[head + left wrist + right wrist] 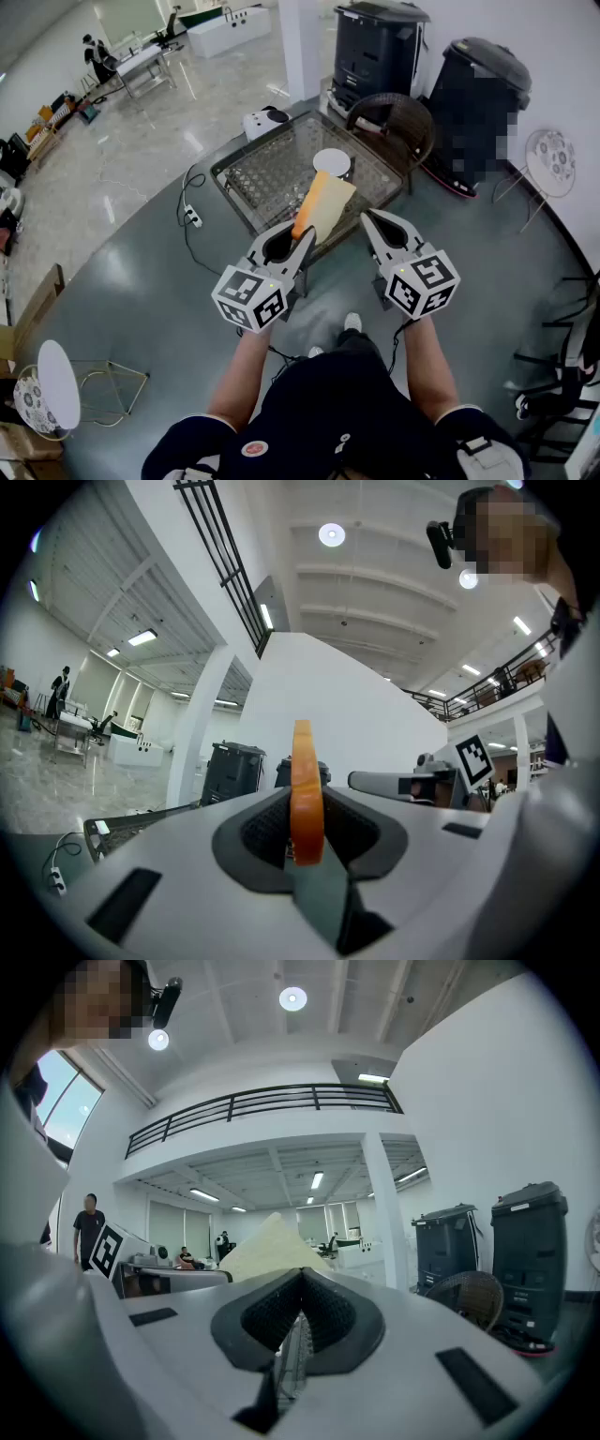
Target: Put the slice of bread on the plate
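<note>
Slice of bread (pixel 325 208), pale face, orange crust, stands on edge, clamped between left gripper (pixel 302 239) jaws; round white plate (pixel 332 162) lies just beyond its tips.

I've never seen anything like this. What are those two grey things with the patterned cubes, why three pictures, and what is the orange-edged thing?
There is no robot here: a person holds two hand tools, each with two jaws. One picture comes from a camera on the person's head, looking down; the other two cameras ride on the tools. The left gripper is clamped on a slice of bread. The right gripper is shut and empty. Below, a white plate sits on a small table.
</note>
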